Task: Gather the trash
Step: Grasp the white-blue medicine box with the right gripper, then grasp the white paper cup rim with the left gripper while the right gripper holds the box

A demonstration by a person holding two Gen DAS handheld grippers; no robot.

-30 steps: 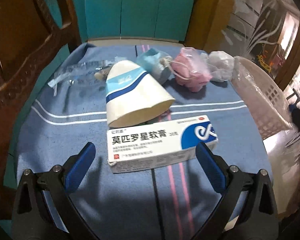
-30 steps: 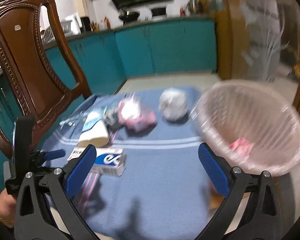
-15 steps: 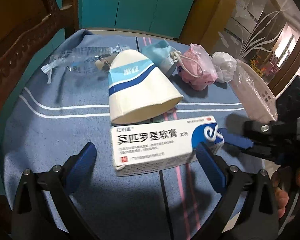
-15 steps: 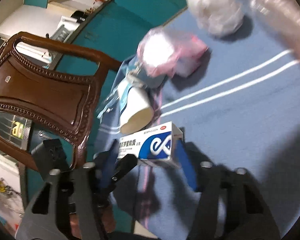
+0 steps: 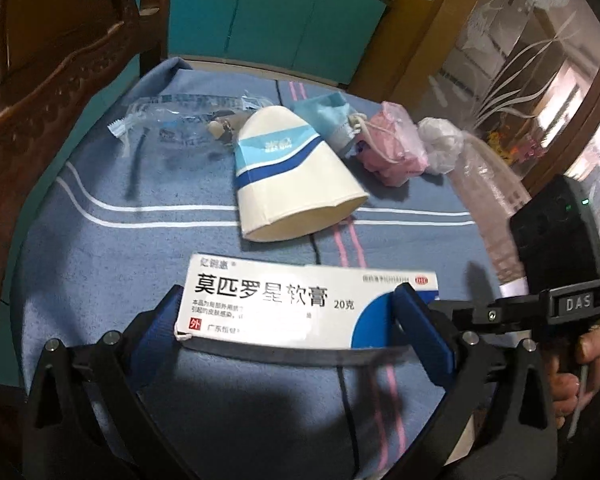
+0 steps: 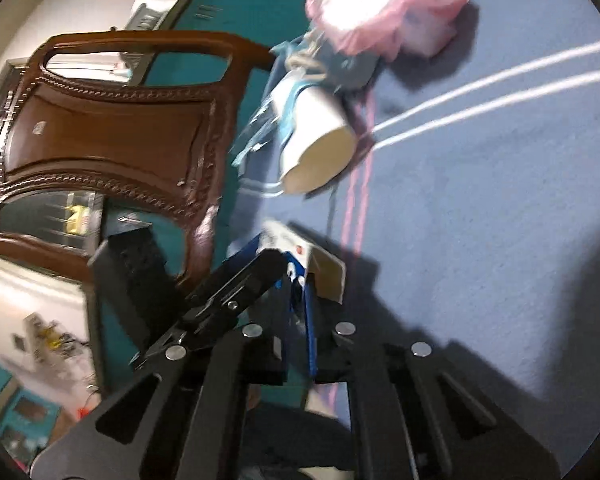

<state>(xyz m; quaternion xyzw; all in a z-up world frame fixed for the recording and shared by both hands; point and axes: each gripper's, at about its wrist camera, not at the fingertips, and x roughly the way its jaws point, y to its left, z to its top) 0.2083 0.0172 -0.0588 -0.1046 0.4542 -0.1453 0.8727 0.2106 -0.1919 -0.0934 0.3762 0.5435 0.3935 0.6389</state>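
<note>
Nearby, paper cup (image 5: 295, 184) beside ointment box (image 5: 283, 304)

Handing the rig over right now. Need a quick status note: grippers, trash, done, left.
Left gripper: open, at the ointment box.
Right gripper: fingers closing on that box's end.
On the blue cloth: paper cup on its side, clear wrapper, blue face mask, pink bag, white bag. Basket at the cloth's right edge.
Done: cannot tell, the basket's inside is out of view.
Left: bin the box, then the rest.
</note>
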